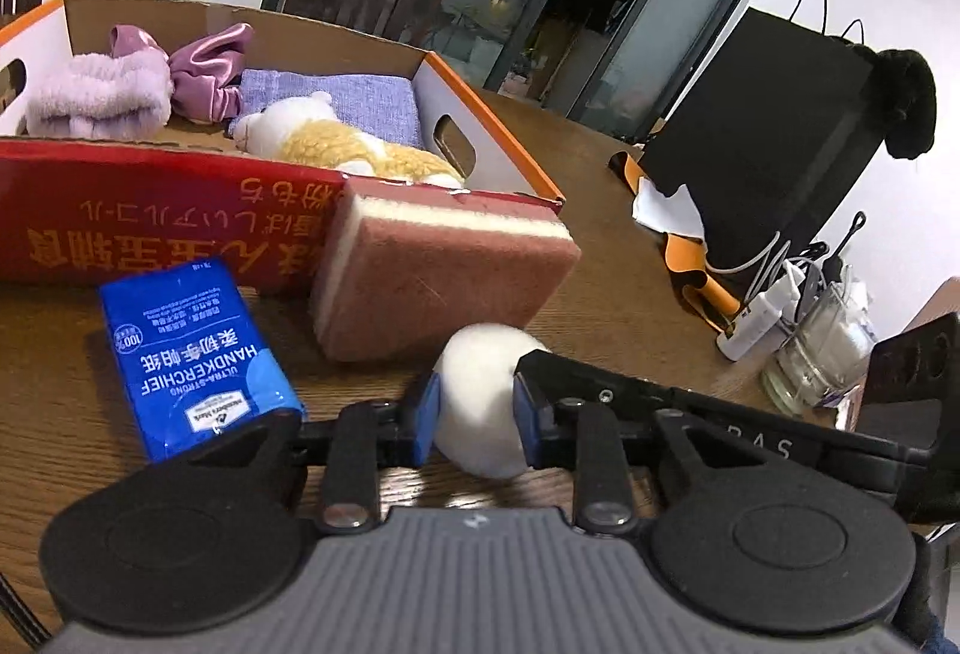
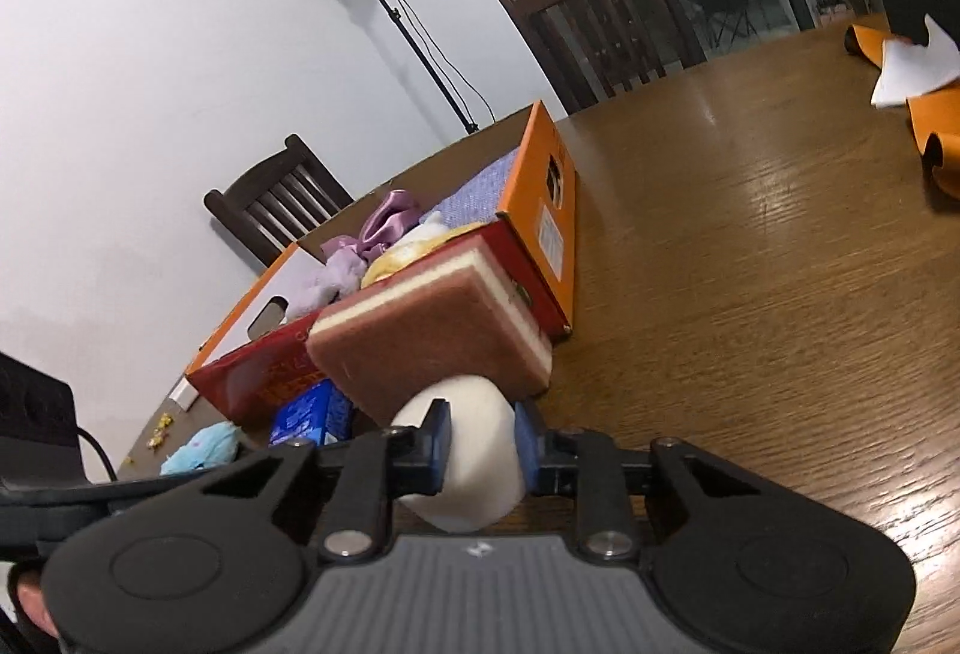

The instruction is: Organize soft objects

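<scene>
A white soft ball (image 1: 480, 372) sits low over the wooden table, and my left gripper (image 1: 474, 414) is shut on it, blue pads pressing both sides. In the right wrist view the same kind of white ball (image 2: 474, 450) is squeezed between the pads of my right gripper (image 2: 480, 441). Just beyond leans a pink-and-cream sponge (image 1: 444, 264) (image 2: 420, 336) against the cardboard box (image 1: 150, 204) (image 2: 540, 186). Inside the box lie a cream plush toy (image 1: 336, 138), a lilac fluffy headband (image 1: 96, 96) with a satin bow and a lilac cloth (image 1: 342, 96). A blue tissue pack (image 1: 192, 354) lies left of the ball.
A black bag (image 1: 780, 114), a glass jar (image 1: 822, 354) and a power strip (image 1: 756, 318) stand at the right. An orange sheet with white paper (image 2: 936, 126) lies far right. A light-blue plush (image 2: 204, 447) rests left of the box. Chairs ring the table.
</scene>
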A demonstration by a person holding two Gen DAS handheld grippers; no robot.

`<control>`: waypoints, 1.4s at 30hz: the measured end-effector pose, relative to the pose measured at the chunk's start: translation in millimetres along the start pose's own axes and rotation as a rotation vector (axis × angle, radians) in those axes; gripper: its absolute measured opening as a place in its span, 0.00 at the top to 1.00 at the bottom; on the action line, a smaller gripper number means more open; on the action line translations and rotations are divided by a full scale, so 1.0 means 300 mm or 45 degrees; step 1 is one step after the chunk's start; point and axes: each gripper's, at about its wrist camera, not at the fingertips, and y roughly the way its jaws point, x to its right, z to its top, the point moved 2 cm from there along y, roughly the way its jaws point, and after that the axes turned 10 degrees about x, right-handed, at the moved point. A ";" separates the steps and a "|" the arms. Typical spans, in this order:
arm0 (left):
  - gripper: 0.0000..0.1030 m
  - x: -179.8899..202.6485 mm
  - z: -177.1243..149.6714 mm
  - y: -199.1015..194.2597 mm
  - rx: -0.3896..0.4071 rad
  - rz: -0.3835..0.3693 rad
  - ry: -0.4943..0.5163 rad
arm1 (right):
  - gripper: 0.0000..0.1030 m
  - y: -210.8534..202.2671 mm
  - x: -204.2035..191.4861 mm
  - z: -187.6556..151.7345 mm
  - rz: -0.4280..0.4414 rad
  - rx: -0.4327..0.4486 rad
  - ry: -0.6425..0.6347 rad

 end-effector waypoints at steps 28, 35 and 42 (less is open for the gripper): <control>0.75 0.103 0.052 -0.450 0.240 -0.148 0.009 | 0.81 -0.363 -0.345 -0.042 0.065 0.176 -0.197; 0.75 0.010 0.406 -0.151 0.225 -0.143 -0.087 | 0.81 -0.066 -0.342 0.322 0.032 0.191 -0.275; 0.77 -0.173 0.519 0.172 0.075 -0.024 -0.209 | 0.81 0.335 -0.245 0.459 -0.096 0.007 -0.263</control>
